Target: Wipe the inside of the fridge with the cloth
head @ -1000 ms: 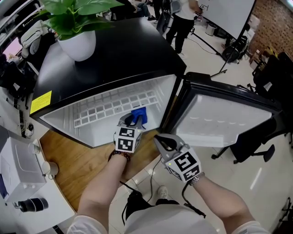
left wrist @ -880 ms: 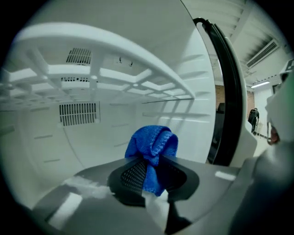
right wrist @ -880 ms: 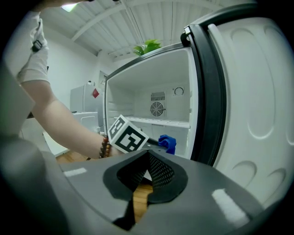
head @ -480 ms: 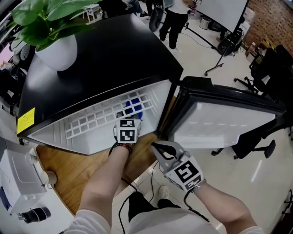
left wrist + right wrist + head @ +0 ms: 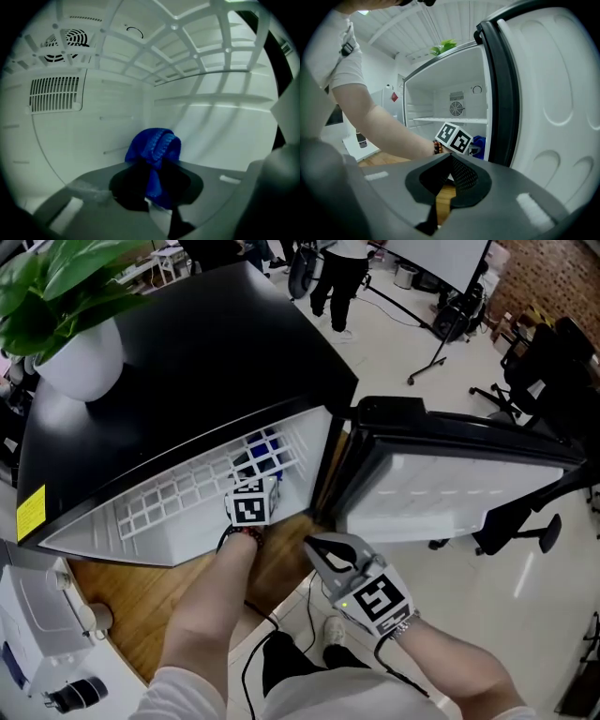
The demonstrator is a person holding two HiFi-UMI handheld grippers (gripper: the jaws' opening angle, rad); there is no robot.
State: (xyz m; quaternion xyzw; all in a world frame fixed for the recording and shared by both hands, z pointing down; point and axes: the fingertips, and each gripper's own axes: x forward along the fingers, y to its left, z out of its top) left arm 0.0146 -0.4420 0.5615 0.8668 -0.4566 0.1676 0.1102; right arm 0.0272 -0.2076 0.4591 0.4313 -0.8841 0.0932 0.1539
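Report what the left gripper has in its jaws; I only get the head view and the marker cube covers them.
Observer: The left gripper is shut on a bunched blue cloth, inside the fridge.
Operator: Describe the back wall there.
Observer: A slotted vent with a round fan grille above it.
Operator: Now check the other hand.
Observer: The right gripper is shut and empty, outside by the open door.

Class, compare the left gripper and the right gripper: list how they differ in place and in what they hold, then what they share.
The left gripper is inside the fridge; the right gripper hangs outside, by the open door. The left gripper is shut on a blue cloth; the right gripper is shut on nothing. Both carry a marker cube.
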